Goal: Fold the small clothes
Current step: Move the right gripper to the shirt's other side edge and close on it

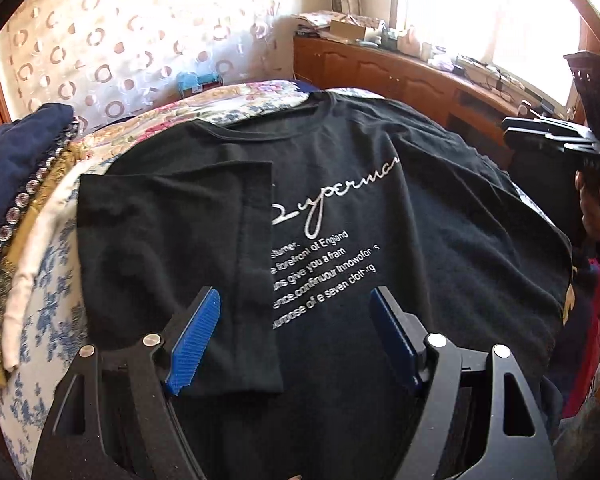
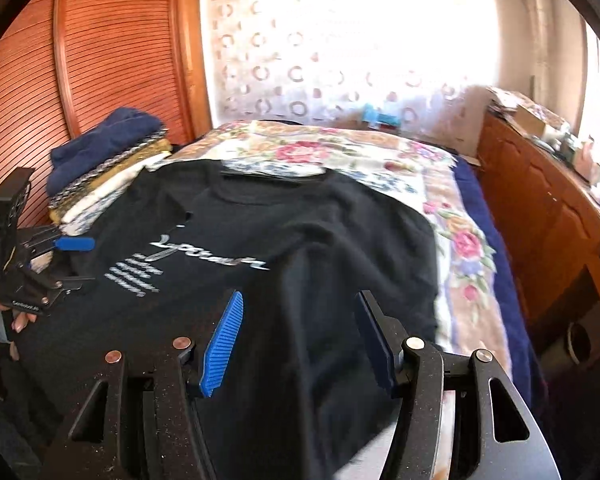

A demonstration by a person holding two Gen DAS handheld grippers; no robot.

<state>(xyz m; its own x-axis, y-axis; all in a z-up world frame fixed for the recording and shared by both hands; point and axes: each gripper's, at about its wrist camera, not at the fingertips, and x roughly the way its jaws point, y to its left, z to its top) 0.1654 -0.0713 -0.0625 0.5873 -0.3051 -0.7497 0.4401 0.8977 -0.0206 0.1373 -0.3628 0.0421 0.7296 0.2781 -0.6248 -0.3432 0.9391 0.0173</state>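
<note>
While the black cotton tee (image 1: 380, 208) lies flat on the floral bed (image 2: 452, 216), one sleeve folded in, both ribbed-blue-padded tongs gape wide, empty: left gripper (image 1: 296, 328), right gripper (image 2: 300, 336). Only the right view shows slatted wooden doors (image 2: 112, 48).

You've got 1 black tee (image 1: 380, 208), 1 stack of folded clothes (image 1: 24, 208) upper left of frame, 2 grippers: left (image 1: 294, 332), right (image 2: 298, 338).

daylight blows out the window (image 1: 480, 12) at one o'clock; right wrist view motion-blurred, fisheye edges bent dark.
</note>
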